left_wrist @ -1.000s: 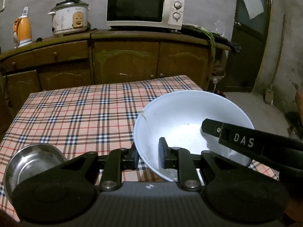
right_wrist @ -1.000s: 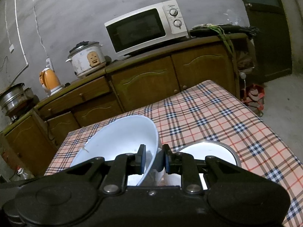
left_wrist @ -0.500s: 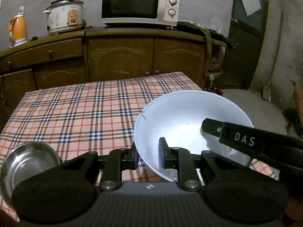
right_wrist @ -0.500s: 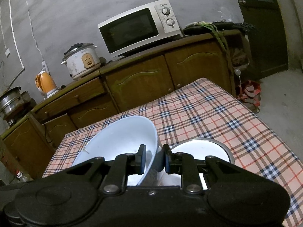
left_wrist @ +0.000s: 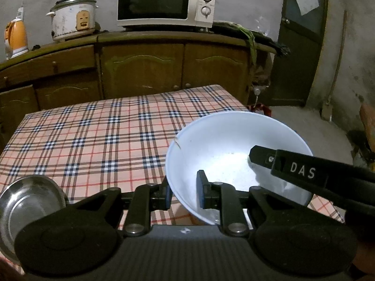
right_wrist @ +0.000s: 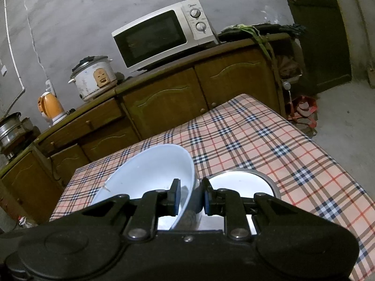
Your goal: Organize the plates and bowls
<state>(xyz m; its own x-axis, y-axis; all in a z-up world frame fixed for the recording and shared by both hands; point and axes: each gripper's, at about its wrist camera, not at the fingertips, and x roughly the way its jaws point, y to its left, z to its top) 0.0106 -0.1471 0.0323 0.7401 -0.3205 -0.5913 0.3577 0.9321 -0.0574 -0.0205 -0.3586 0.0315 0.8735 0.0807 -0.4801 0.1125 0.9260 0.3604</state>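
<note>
A white bowl (left_wrist: 229, 145) is held tilted over the checked table between both grippers. My left gripper (left_wrist: 184, 194) is shut on its near-left rim, one pad outside the wall and one inside. My right gripper (right_wrist: 190, 196) is shut on the opposite rim of the white bowl (right_wrist: 145, 171); its black finger (left_wrist: 293, 168) marked DAS reaches into the bowl in the left wrist view. A steel bowl (left_wrist: 28, 201) sits at the table's near-left corner. Another steel dish (right_wrist: 241, 182) lies just right of the white bowl, partly hidden by my right gripper.
The table (left_wrist: 93, 135) wears a pink plaid cloth. Behind it runs a wooden cabinet (left_wrist: 140, 65) carrying a microwave (left_wrist: 164, 2), a rice cooker (left_wrist: 72, 18) and an orange kettle (left_wrist: 15, 37). A dark door (left_wrist: 302, 39) and concrete floor lie to the right.
Both grippers keep their hold on the white bowl. The views drift only slightly; nothing on the table has shifted.
</note>
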